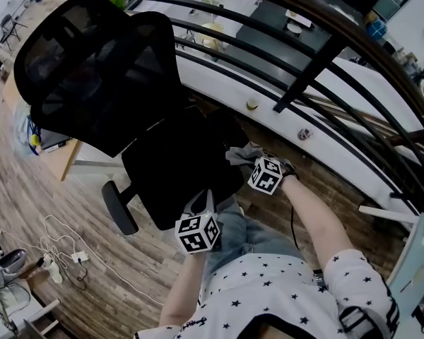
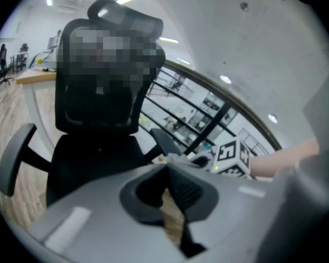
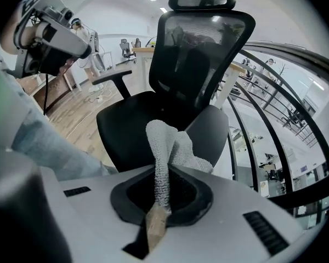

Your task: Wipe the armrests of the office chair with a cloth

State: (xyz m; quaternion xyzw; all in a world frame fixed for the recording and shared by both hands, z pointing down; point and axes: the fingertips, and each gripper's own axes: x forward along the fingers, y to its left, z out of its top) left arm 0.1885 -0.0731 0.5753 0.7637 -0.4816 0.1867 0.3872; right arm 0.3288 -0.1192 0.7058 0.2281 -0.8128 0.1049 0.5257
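right gripper (image 3: 160, 199): jaws clenched on the cloth (image 3: 170, 141). One pinched fold stands up out of the jaws, and the loose end flops forward past the tips.

left gripper (image 2: 167, 190): jaws pressed together, nothing between them. It hangs idle beside the seat edge, pointed at the chair.

near armrest (image 3: 211, 133): just ahead of the right jaws and slightly to their right. The cloth's free end lies over its near end. Looks like the wipe on this pad is in hand.

How I'd run it:
- Lower the jaws so the bunched cloth is pressed flat on the pad. A dangling tail just skims.
- Stroke along the pad's length, near end to far end, then the outer edge.
- Hold the pinch tight. The fold is narrow and could pull out under drag.
- The chair may roll or swivel under push. The left gripper could brace the seat (image 3: 131, 130) if it does.
- far armrest (image 3: 113, 76): well off to the left of the right jaws, across the seat. No cloth on it; it looks not yet wiped.

Can't make out:
- Whether the cloth actually touches the pad or hovers just over it. No view shows the contact.
- In the head view the near armrest is mostly covered by cloth and gripper.
- The pad's far end is cut off behind the cloth in the right gripper view.
- No dirt or wipe marks can be made out on either pad.
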